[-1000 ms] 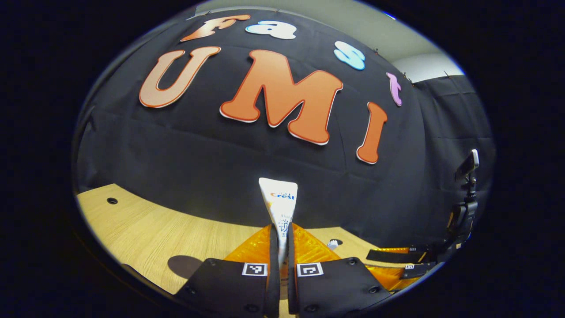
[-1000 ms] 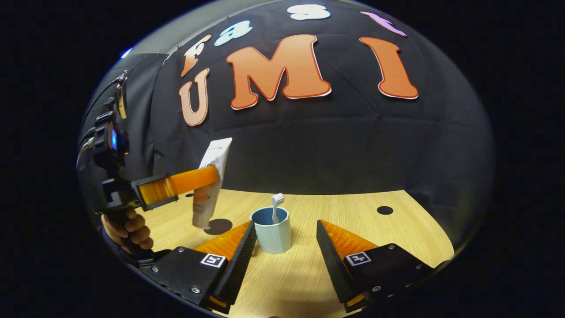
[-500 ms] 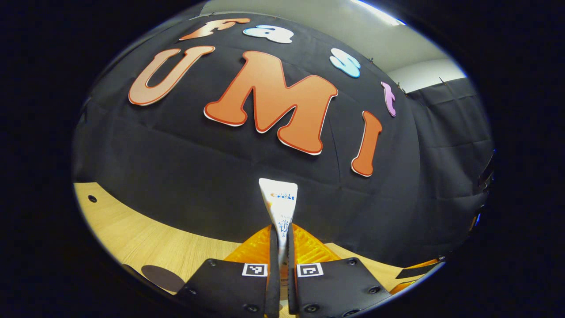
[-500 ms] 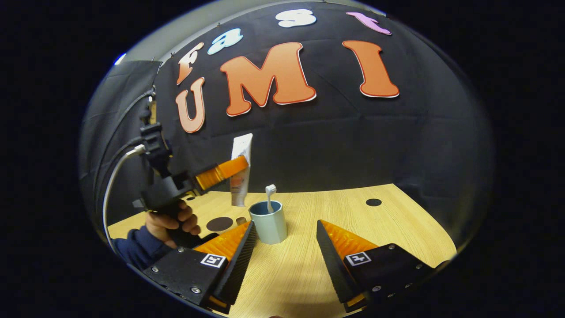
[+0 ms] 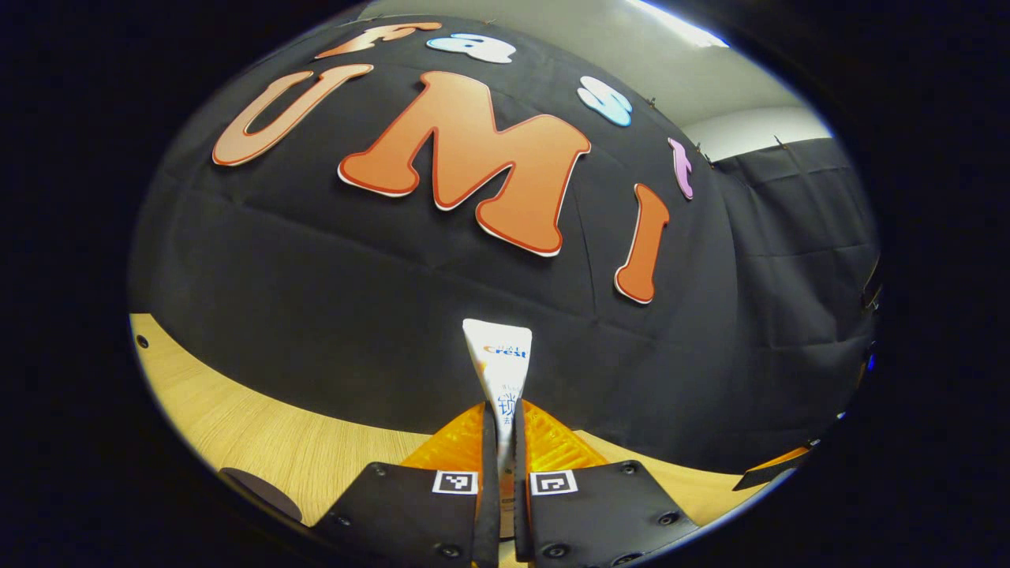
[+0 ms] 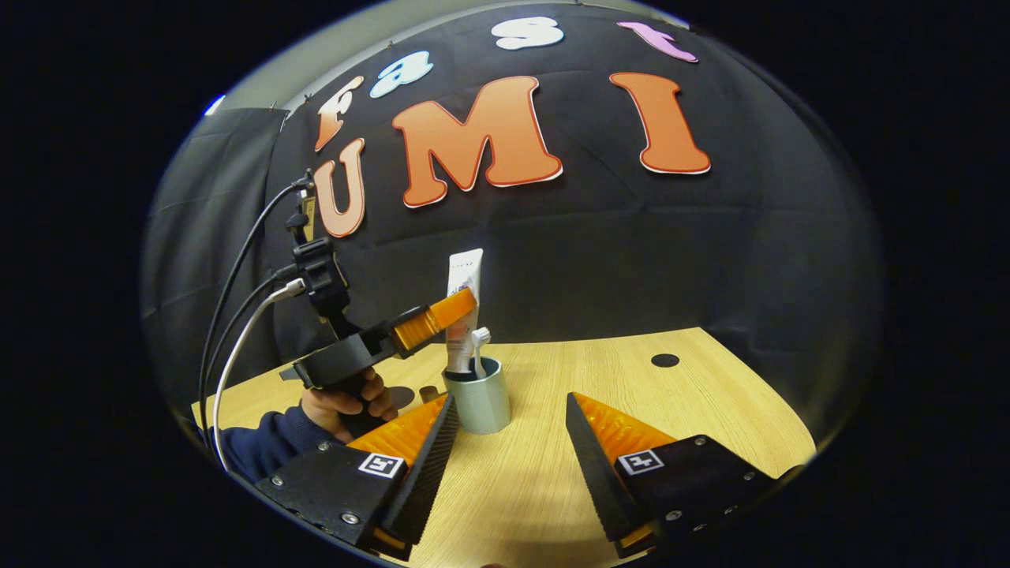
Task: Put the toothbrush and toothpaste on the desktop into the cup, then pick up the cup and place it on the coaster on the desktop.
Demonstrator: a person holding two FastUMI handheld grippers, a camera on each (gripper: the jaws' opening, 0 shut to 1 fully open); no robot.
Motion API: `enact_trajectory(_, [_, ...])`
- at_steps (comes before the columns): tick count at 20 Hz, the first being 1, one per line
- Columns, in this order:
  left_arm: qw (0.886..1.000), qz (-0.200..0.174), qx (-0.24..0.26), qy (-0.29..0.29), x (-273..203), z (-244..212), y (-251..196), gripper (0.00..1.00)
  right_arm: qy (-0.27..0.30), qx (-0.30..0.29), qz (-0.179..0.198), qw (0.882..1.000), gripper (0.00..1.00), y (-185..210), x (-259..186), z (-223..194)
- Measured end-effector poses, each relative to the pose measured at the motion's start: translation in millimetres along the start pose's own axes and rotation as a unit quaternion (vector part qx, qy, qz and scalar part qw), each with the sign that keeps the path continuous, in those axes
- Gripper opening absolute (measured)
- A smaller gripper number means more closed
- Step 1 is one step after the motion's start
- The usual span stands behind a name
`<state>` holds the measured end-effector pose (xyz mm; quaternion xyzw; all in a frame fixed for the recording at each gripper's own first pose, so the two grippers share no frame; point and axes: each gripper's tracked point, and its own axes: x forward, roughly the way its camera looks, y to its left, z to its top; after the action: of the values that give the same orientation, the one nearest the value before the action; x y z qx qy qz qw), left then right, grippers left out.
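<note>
Now we hold the toothpaste (image 6: 463, 296) upright over the cup (image 6: 478, 402).

Our left tool (image 5: 502, 481) pinches the tube between both fingers, its lower end at the cup's mouth beside the toothbrush (image 6: 478, 351) standing inside. Our right tool (image 6: 509, 457) waits spread apart, the cup just ahead of its left finger on the table (image 6: 631, 386). A dark round coaster (image 5: 260, 491) lies low left of the left tool.

pale blue cup (image 6: 477, 402), white toothpaste (image 5: 500, 371) (orange print), light wood-grain desktop (image 6: 694, 402).
</note>
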<state>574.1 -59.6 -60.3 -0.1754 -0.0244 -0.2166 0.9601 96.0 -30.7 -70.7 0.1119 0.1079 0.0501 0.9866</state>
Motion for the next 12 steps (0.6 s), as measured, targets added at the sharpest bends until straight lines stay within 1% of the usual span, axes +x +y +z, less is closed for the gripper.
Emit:
enact_trajectory(6, [1.0,0.003,0.007,0.014,2.0,-17.4,4.3,0.1,0.001,0.011,-0.001,1.0,0.83,0.5,-2.2,-1.1])
enact_trajectory(7, [1.0,0.001,0.005,0.023,2.2,-22.7,3.5,0.13,0.001,0.013,-0.001,1.0,0.84,-0.2,-2.5,-1.6])
enact_trajectory(8, [1.0,0.006,0.006,0.03,0.9,-26.6,6.0,0.13,0.0,0.013,0.001,1.0,0.84,1.3,-3.1,-1.2])
enact_trajectory(9, [0.999,0.012,0.011,0.039,-2.6,-29.0,9.4,0.16,0.0,0.014,0.002,1.0,0.83,1.5,-4.0,-1.9])
enact_trajectory(11, [0.998,0.011,0.012,0.058,-6.2,-37.5,10.5,0.18,-0.003,0.014,0.007,1.0,0.84,4.8,-8.6,-3.3])
enact_trajectory(12, [0.997,0.014,0.014,0.068,-9.2,-41.4,11.9,0.17,-0.003,0.013,0.007,1.0,0.84,6.4,-9.9,-4.3])
